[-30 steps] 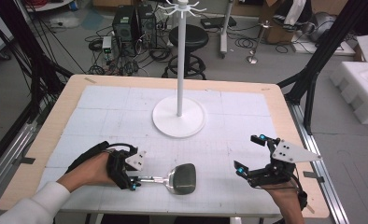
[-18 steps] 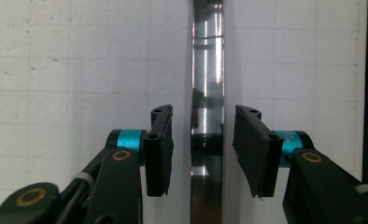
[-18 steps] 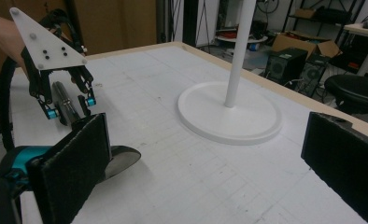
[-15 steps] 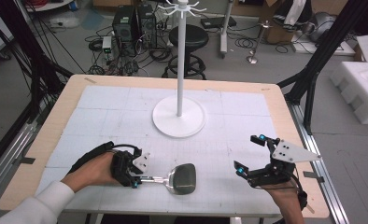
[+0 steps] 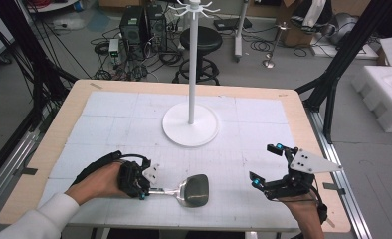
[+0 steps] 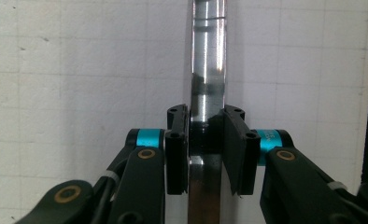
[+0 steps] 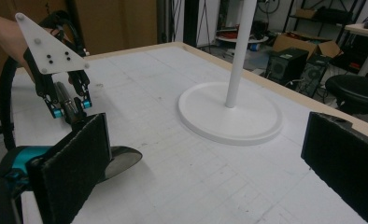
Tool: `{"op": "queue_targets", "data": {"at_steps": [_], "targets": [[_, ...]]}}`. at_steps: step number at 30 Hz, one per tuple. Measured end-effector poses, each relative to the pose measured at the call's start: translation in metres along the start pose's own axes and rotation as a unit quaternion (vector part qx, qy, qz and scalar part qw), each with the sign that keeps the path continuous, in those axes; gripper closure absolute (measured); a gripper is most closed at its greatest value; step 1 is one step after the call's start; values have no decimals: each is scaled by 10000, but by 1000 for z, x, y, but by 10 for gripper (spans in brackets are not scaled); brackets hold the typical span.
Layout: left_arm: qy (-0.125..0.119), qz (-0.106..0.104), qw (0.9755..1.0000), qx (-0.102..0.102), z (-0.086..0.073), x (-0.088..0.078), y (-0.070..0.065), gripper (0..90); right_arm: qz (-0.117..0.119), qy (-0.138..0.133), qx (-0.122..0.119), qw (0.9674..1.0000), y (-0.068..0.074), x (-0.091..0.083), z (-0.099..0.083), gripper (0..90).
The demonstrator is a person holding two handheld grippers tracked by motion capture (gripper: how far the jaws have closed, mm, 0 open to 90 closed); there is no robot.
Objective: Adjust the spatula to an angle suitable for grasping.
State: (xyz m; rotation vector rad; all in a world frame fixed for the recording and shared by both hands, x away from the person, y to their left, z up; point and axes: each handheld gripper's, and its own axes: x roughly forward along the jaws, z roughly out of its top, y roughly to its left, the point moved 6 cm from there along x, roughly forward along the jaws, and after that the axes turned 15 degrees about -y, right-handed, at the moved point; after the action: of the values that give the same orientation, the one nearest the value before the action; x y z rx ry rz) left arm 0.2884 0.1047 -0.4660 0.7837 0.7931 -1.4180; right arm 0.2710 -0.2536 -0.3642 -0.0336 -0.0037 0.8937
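Spatula with shiny metal handle and dark flat blade (image 5: 184, 189), lying flat on the white gridded table (image 5: 109, 124) at lower centre of the high view, blade toward the right. Left gripper (image 5: 143, 188) at lower left, jaws just closing to a narrow gap, black pads (image 6: 233, 154) now flush against both sides of the handle in the left gripper view; grip judged made, lift not yet begun, blade resting on the table. Right gripper (image 5: 267, 165) at lower right, well apart from the spatula, jaws spread wide and holding nothing, with the grey three-cornered plate on top. Further back, at centre frame, white round-based stand with tall pole (image 5: 191, 124) and hooks at the top edge, all bare. Judged early: grasp done; raising the spatula and probably hanging it on a hook left to do. Beyond the table, black stool (image 5: 206, 40) and computer boxes (image 5: 139, 22) on the floor.
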Motion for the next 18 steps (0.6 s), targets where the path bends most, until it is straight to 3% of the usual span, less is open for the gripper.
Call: {"op": "queue_targets", "data": {"at_steps": [3, 10, 14, 18], "targets": [[28, 4, 10000, -84, 0, 0, 0, 733, -2, 3, -4, 10000, 0, 0, 0, 5], [21, 6, 10000, 17, 0, 0, 0, 745, 1, 0, -1, 10000, 0, 0, 0, 5], [8, -37, 9998, -171, 2, 0, 0, 747, 2, -12, -20, 10000, 0, 0, 1, 5], [-22, -25, 9999, -158, 2, 0, 2, 748, -4, -15, -37, 10000, -1, -1, 1, 5]]}}
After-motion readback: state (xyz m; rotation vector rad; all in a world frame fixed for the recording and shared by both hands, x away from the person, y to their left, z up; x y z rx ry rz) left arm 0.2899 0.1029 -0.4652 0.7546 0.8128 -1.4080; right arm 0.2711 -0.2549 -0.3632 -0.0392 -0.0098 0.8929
